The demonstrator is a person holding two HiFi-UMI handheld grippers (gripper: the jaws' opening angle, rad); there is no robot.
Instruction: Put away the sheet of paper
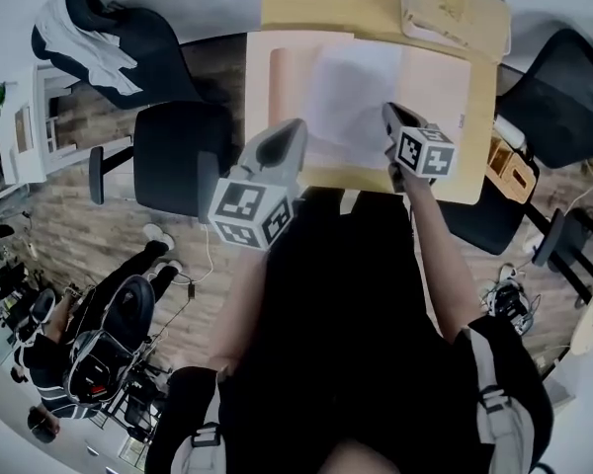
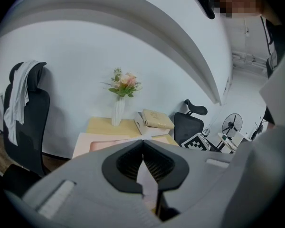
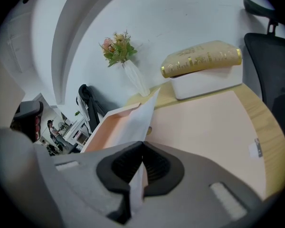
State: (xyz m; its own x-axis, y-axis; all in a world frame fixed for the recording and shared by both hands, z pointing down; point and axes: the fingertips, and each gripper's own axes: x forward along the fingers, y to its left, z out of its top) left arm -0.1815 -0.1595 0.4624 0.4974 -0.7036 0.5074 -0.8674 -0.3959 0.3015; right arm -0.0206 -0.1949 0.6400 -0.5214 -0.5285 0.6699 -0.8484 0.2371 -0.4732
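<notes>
Head view: your left gripper (image 1: 293, 134) and right gripper (image 1: 391, 118) both sit at the near edge of the sheet of paper (image 1: 356, 92), left one at its left corner, right one at its right corner. The sheet is spread over a pink mat (image 1: 437, 92) on the wooden tabletop (image 1: 287, 8). A white box with a tan top (image 1: 455, 8) stands at the far right of the tabletop. A black chair (image 1: 178, 156) is just left of the tabletop.

Left gripper view: the jaws are pressed together on the white sheet – a strip of it shows between the ribbed pads (image 2: 157, 163). Beyond them, a white vase of flowers (image 2: 118, 109) stands at the back of the tabletop, against the wall.

Right gripper view: the jaws are likewise pinching the sheet, and its edge comes down through the gap between the pads (image 3: 157, 167). From there the paper runs away from the gripper – above the pink mat, towards the vase. The box sits to the right of the vase, well apart from the sheet
</notes>
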